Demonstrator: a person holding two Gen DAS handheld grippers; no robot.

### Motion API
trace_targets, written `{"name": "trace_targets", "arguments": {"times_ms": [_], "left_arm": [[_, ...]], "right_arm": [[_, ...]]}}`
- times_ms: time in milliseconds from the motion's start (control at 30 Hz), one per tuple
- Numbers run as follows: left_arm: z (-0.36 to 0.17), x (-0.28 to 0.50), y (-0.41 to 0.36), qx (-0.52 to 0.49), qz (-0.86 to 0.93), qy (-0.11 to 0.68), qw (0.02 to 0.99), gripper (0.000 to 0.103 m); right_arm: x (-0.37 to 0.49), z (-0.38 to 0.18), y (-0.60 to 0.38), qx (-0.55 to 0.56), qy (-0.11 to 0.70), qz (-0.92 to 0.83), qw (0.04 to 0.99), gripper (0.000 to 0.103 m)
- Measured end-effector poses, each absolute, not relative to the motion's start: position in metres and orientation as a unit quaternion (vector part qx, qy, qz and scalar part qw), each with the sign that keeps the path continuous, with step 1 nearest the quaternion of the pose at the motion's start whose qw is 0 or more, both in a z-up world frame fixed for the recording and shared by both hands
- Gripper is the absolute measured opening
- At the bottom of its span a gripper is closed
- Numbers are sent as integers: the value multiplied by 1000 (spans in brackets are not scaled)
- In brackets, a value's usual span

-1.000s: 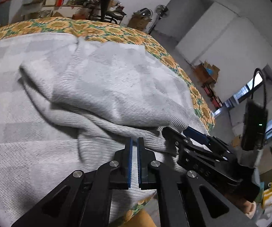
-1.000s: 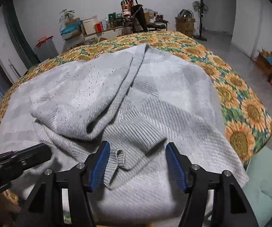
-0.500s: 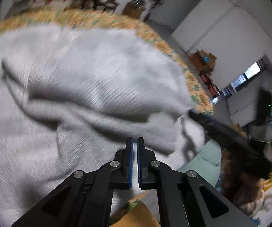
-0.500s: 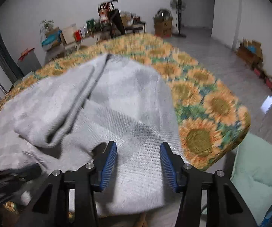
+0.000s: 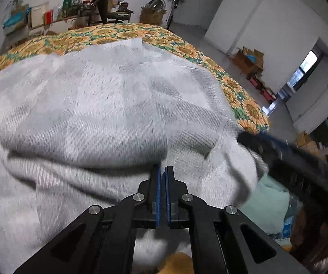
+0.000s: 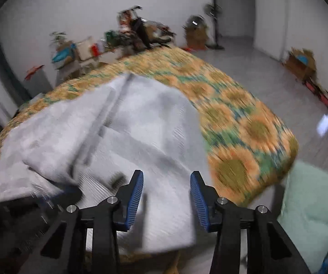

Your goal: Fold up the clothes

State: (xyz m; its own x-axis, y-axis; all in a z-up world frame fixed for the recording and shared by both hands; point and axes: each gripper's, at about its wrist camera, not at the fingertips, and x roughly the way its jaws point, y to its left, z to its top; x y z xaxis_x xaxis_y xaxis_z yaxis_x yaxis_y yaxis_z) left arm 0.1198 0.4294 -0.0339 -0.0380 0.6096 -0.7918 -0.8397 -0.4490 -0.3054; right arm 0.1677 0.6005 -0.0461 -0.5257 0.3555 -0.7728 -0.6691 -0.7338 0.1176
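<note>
A grey knit sweater (image 5: 109, 105) lies spread over a table covered with a sunflower-print cloth (image 6: 243, 132) — orange blooms on green, the covering draping off the rounded edge. The knit is soft and chunky, ribbed in places, with faint lighter and darker checks; one thick fold runs across it like a rolled ridge, and a long narrow crease runs lengthwise in the right wrist view. Its near hem hangs over the table's front edge.

Left gripper (image 5: 161, 171) — black linked arms, blue ribbed pads pressed together with only a sliver of gap, nothing visibly pinched between them; tips sit low over the fold of the knit, though whether they touch it can't be told. Right gripper (image 6: 166, 182) has its blue pads well apart and the jaws are closing, with bare sweater fabric seen between and beyond them; pads are not pressing on anything. In the left wrist view it shows as a dark, motion-smeared shape at the sweater's right edge.

A pale green cushion (image 6: 310, 210), smooth and puffy, sits below the table's corner. Cardboard boxes (image 5: 248, 57) stand on the tiled floor by the white wall, and a cluttered shelf (image 5: 49, 18) lines the far wall.
</note>
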Motion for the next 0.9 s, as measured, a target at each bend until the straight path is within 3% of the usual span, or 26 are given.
{"name": "trace_targets", "arguments": {"times_ms": [300,467,567,700,900], "left_arm": [[-1,71,368,-471,716,-1,515,3],[5,49,381,-454,746,16,486,4],[-15,48,390,-473,748,50,462,4],[-31,49,382,-495,738,35,457,3],[-3,50,384,-443,775,47,448,3]], "right_arm": [[96,-33,562,-356,157,906,168,44],[85,-60,552,-393,179,890,146,35],[93,-77,543,-402,173,887,149,35],[106,-61,553,-379,217,888,147,37],[88,-47,551,-365,182,901,150,37]]}}
